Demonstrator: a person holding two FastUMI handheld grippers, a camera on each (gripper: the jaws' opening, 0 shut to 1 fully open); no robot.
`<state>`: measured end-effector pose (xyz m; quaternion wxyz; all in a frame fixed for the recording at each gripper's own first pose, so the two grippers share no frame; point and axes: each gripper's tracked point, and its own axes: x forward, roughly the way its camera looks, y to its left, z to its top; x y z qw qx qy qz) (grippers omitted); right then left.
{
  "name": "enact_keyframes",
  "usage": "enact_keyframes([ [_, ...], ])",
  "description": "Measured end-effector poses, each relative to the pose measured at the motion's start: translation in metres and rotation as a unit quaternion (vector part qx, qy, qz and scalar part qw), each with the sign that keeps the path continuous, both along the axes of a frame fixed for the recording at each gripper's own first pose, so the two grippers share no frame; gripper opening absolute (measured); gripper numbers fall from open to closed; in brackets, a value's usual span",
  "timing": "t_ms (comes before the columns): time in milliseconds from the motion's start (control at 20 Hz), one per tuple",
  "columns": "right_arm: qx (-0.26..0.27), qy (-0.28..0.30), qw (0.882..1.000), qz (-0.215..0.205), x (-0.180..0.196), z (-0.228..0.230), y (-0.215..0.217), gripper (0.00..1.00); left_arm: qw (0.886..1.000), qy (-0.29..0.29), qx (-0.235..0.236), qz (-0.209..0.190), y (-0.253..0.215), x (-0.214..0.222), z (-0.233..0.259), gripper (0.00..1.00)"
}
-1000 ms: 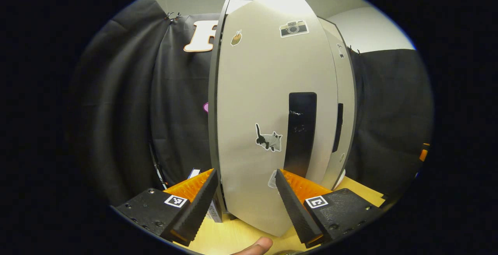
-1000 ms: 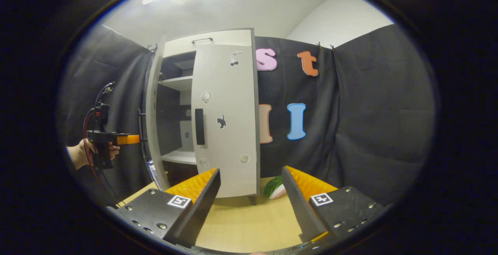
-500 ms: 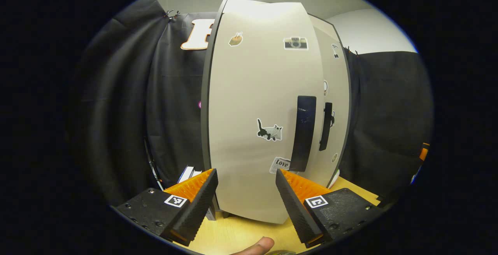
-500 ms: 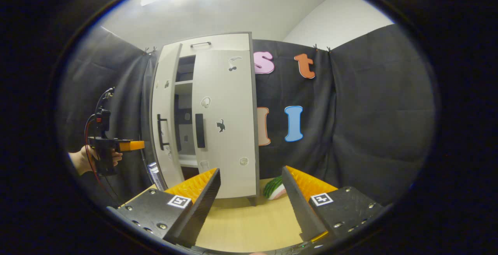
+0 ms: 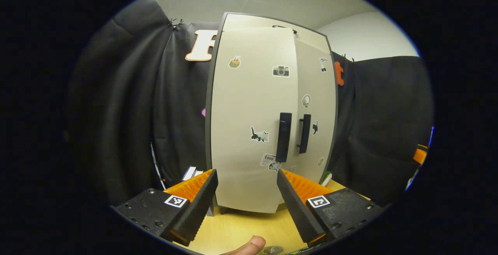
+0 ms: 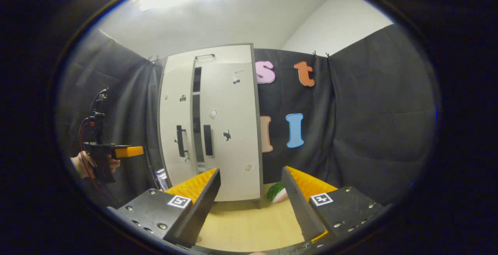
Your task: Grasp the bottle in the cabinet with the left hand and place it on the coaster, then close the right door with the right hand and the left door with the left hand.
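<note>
Wooden table (image 6: 241,227) lies bare before both grippers' spread, empty fingers; left door (image 6: 177,130) slightly ajar.

Off-white cabinet (image 5: 249,111) doors with black handles (image 5: 283,136), pale yellow-wood table (image 6: 249,224).

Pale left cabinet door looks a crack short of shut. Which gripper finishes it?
Left. The left gripper, open, faces the pale left cabinet door, still slightly ajar. The right gripper sits back, facing the shut right door.
</note>
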<state>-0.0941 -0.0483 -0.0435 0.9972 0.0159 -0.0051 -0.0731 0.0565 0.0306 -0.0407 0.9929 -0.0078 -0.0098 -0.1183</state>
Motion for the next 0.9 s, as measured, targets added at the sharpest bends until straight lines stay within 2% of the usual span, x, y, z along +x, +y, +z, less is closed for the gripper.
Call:
enact_keyframes([
  [50, -0.001, -0.003, 1.0, 0.005, -0.003, 0.004, 0.003, 0.96, 1.0, 0.001, 0.004, 0.004, 0.001, -0.008, 0.002, 1.0],
  [250, -0.008, -0.012, 1.0, 0.015, -0.007, 0.02, 0.009, 0.96, 1.0, -0.011, 0.009, 0.018, 0.004, -0.034, 0.018, 0.93],
  [300, -0.007, -0.014, 1.0, 0.018, -0.005, 0.023, 0.011, 0.96, 1.0, -0.012, 0.004, 0.019, 0.004, -0.039, 0.023, 0.96],
  [400, -0.007, -0.023, 1.0, 0.017, 0.0, 0.033, 0.013, 0.96, 1.0, -0.006, 0.0, 0.018, 0.003, -0.046, 0.029, 0.96],
  [650, -0.008, -0.039, 0.999, 0.006, 0.017, 0.052, 0.018, 0.93, 0.999, -0.009, 0.008, 0.032, 0.017, -0.04, 0.048, 0.96],
  [750, -0.018, -0.043, 0.999, 0.011, 0.028, 0.056, 0.021, 0.96, 1.0, -0.01, -0.001, 0.02, 0.012, -0.033, 0.049, 0.93],
  [800, -0.029, -0.041, 0.999, 0.008, 0.03, 0.054, 0.019, 0.93, 1.0, -0.006, 0.001, 0.016, 0.011, -0.03, 0.046, 0.96],
  [900, -0.049, -0.035, 0.998, 0.0, 0.038, 0.044, 0.016, 0.96, 1.0, -0.014, 0.002, 0.012, 0.013, -0.024, 0.048, 0.97],
])
